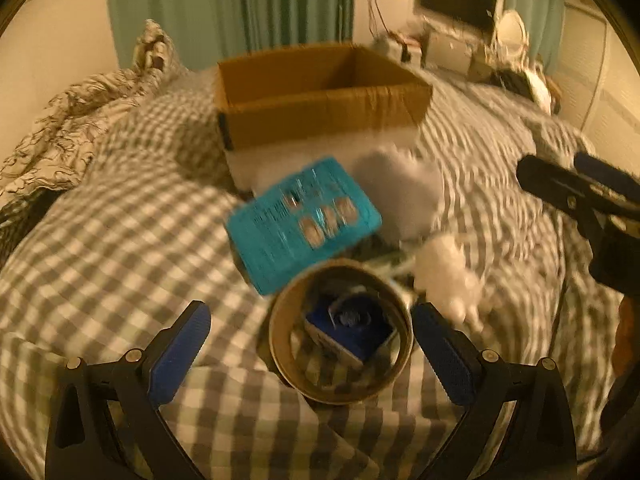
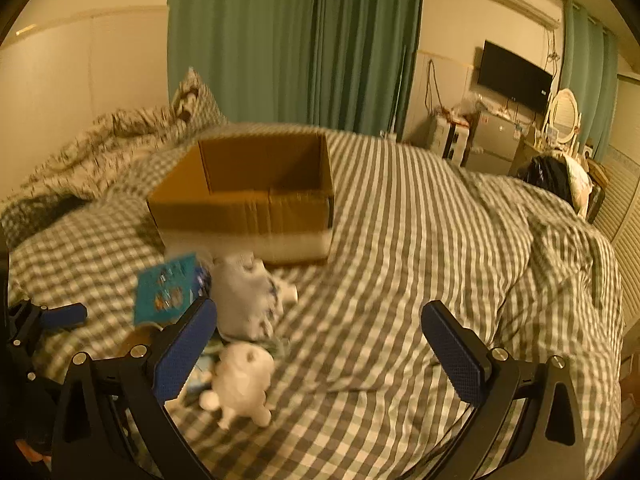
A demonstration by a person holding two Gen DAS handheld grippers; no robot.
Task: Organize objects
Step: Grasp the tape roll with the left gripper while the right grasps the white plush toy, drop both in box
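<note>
Tape roll point(image 1: 340, 334) is framed between the wide-spread left hand-held gripper point(image 1: 310, 344), likely for boxing in the cardboard box point(image 1: 320, 96); right hand-held gripper point(image 2: 320, 344) is held wide, empty.

The tape roll point(image 1: 340, 334) lies before the packet point(image 1: 304, 224), box point(image 1: 320, 96) behind.

Left wrist view: low over the bed point(image 1: 120, 240), looking along its claw point(image 1: 310, 344) toward the cardboard box point(image 1: 320, 96) (close). Right wrist view: farther back, higher, facing the same way. Shared: box, blue packet point(image 1: 304, 220), white toy point(image 2: 240, 380), curtain point(image 2: 296, 40).
</note>
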